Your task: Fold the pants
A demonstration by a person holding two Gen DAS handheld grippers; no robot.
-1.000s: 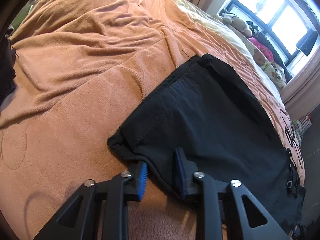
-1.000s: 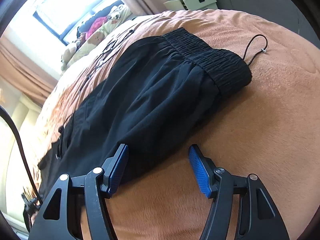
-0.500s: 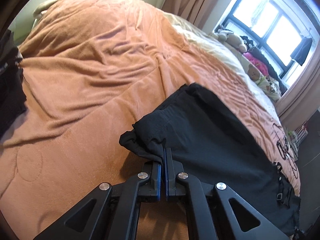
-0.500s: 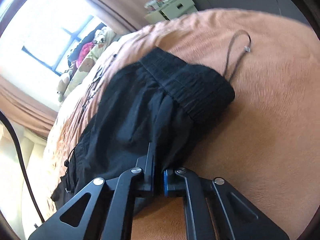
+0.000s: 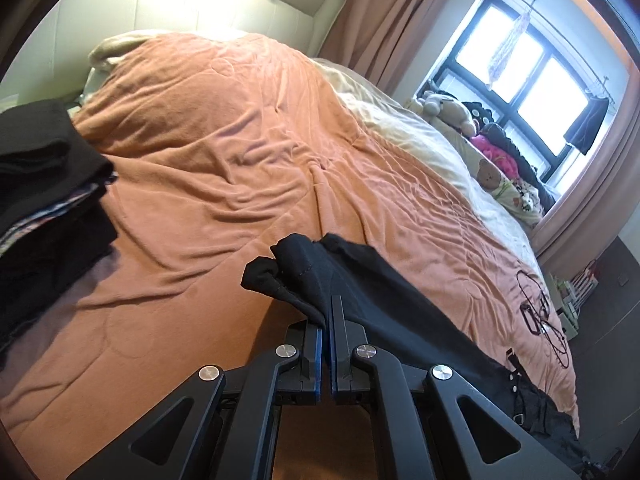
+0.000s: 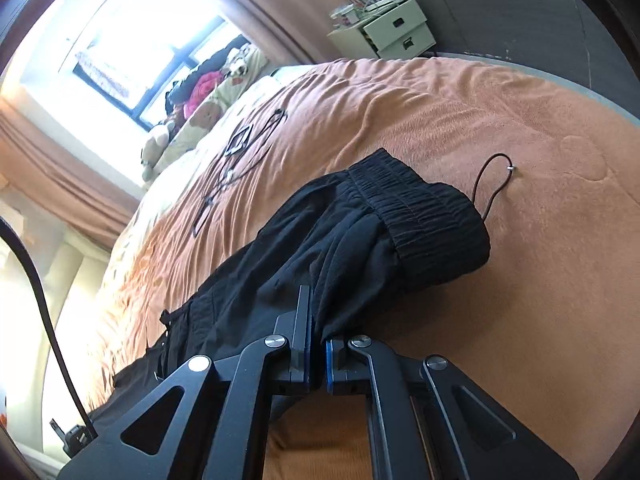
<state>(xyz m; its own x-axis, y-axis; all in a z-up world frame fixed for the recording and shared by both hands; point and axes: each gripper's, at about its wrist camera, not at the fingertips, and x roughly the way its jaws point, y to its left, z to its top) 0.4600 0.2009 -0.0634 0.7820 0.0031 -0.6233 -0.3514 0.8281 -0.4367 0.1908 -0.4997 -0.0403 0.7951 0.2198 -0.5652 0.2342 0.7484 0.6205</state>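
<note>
On the orange bed [image 5: 208, 168], the left tool [image 5: 325, 320] and right tool [image 6: 316, 328] are each clamped on the near edge of the black pants [image 6: 304, 248], lifting it, so the next move should carry this edge across evenly.

Both wrist views close, angled down along fingers, sharing black pants [image 5: 360, 280] (opposite ends), window beyond

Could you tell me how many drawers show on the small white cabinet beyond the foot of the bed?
2 on the cabinet in the right wrist view: an upper drawer and a lower drawer stacked beneath it. Others may be hidden behind the bed.
</note>
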